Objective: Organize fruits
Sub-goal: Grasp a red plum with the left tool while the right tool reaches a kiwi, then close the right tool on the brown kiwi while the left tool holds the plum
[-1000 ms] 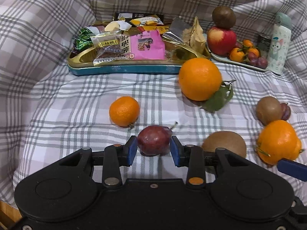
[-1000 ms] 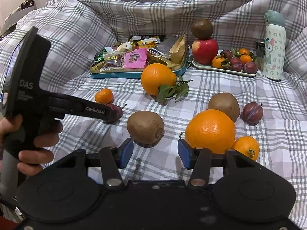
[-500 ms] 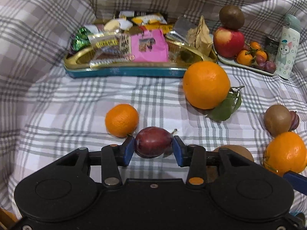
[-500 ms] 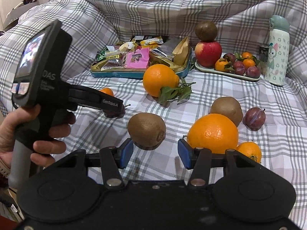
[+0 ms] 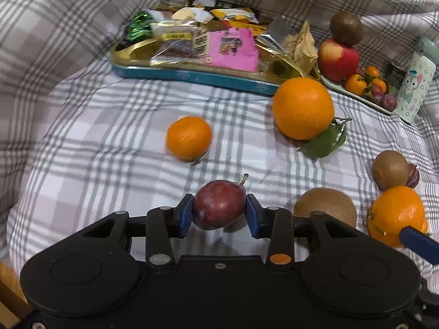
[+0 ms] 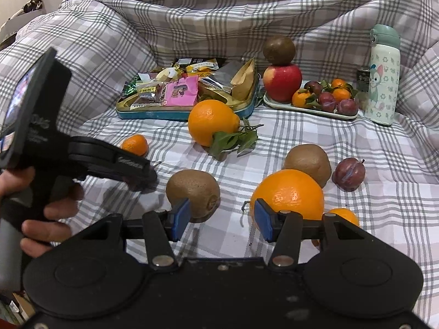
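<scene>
Now that the blue pads have closed from either side onto the plum (image 5: 219, 204), which a second ago sat loose between them on the checked blanket (image 5: 109, 142), the left gripper (image 5: 219, 213) has it clamped and seems to be lifting it off the cloth; the blur across the left wrist view suggests the hand is on the move. I'd take that as one fruit picked, with the carry still ahead, most likely to the fruit tray (image 6: 310, 108) where other plums and small oranges already lie beside the red apple (image 6: 282, 82). Taking the big leafy orange (image 5: 303, 108) as the marker, the held plum is nearer the person and a little to its left, with the mandarin (image 5: 189, 138) between them.

The right gripper (image 6: 222, 220) hangs with its jaws apart and nothing in them, the kiwi (image 6: 193, 190) just beyond its left pad.

As for writing, the side of the left tool shows letters that may read "GenRoboAI", blurred here. The snack wrappers in the tin (image 6: 181, 115) carry print too small to read. The bottle (image 6: 384, 74) shows a cartoon cat.
</scene>
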`<state>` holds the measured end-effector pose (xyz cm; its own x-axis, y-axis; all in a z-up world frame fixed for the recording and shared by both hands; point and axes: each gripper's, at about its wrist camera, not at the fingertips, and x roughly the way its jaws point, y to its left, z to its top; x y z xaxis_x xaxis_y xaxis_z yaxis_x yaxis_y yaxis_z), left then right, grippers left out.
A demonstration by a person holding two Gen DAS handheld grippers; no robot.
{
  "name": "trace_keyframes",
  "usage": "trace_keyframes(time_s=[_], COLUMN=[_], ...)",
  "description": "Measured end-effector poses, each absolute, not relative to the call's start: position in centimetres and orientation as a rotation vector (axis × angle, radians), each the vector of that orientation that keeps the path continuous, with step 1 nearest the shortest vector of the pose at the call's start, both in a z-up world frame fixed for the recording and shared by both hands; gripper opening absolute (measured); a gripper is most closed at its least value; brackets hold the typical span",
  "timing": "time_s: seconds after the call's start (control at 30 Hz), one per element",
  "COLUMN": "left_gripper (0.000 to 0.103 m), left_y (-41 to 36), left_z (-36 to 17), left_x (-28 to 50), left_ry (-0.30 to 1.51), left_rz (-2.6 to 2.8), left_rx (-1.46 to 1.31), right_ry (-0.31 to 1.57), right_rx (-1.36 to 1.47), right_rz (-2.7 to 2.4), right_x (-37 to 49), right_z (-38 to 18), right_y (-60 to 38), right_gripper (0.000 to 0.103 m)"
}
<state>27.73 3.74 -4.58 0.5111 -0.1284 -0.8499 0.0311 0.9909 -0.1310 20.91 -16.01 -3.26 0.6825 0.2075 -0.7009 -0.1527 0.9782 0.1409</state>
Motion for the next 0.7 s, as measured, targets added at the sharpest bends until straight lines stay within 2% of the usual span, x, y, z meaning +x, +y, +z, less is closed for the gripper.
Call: trace_keyframes(time_s=[0.4,0.57,0.7], left_gripper=[0.048,0.048,0.048], left_y=[6.7,6.8,6.8], left_z=[-4.6,-4.6,-4.6], left_x=[25.8,25.6,25.5], left_ry=[1.045,1.042,1.041], left_rz=[-0.006,-0.001,0.004], left_rx=[-0.125,-0.132,-0.134], right_ry=[0.748,0.787,0.798], right_rx=[0.027,0.036,0.06], right_rz=[0.272,0.25,0.255], right_x=[22.4,24.4,24.9], right_z=[-3.4,-4.7,-5.3], right_y=[-13.6,-13.3,-13.1], right_gripper=[0.053,0.053,0.058])
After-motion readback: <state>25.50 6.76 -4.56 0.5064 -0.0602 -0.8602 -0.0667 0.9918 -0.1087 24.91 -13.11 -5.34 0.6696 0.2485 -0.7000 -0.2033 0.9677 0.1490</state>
